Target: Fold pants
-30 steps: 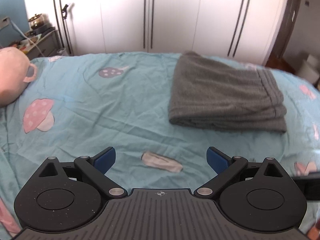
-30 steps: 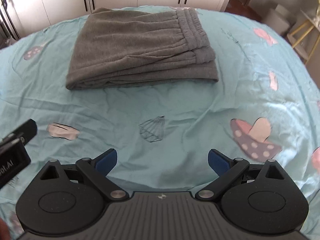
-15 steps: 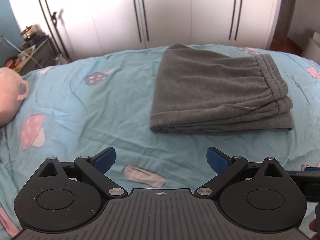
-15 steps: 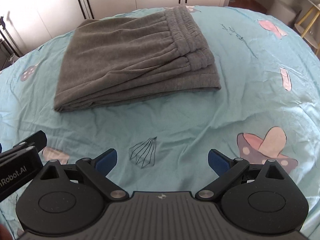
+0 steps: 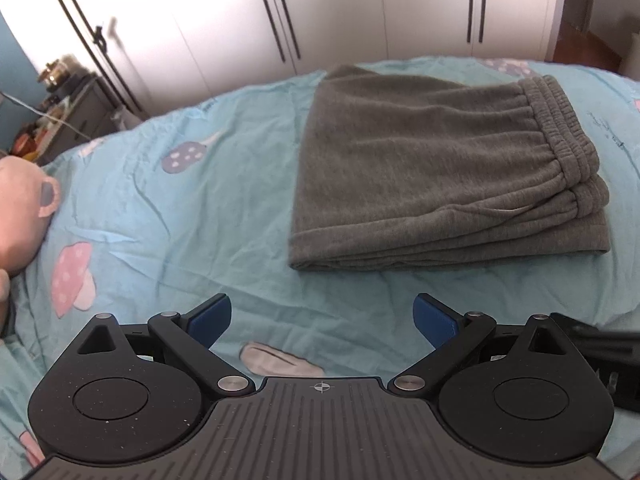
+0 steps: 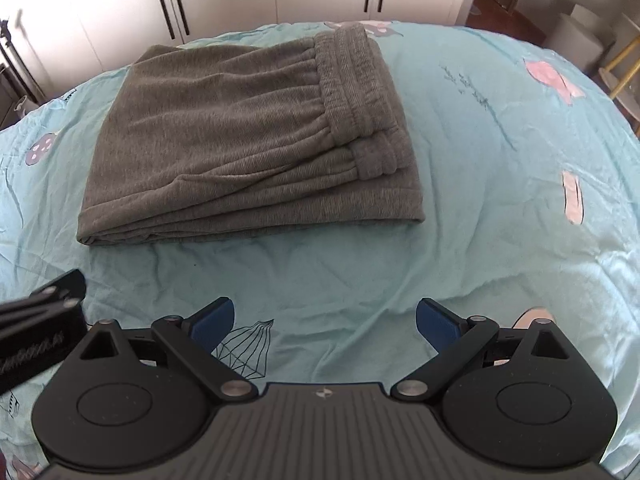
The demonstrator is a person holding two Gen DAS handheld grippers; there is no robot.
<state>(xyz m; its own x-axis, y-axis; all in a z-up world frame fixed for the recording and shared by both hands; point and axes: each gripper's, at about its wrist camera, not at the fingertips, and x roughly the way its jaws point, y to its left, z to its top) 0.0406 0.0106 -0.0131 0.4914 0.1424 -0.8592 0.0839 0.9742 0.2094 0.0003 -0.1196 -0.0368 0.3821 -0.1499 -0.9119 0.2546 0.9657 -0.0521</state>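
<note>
White wardrobe doors are seen behind a bed covered in a teal sheet with mushroom prints. Grey pants are laid on it, folded into a neat stack with the waistband on the right side. Both the left gripper and right gripper are held just above the sheet, near the stack's front edge, jaws spread wide with nothing pinched. A pink plush is spotted at far left.

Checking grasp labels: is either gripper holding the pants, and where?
Nothing is held. The left gripper and right gripper are open over the bedsheet, short of the folded grey pants.
</note>
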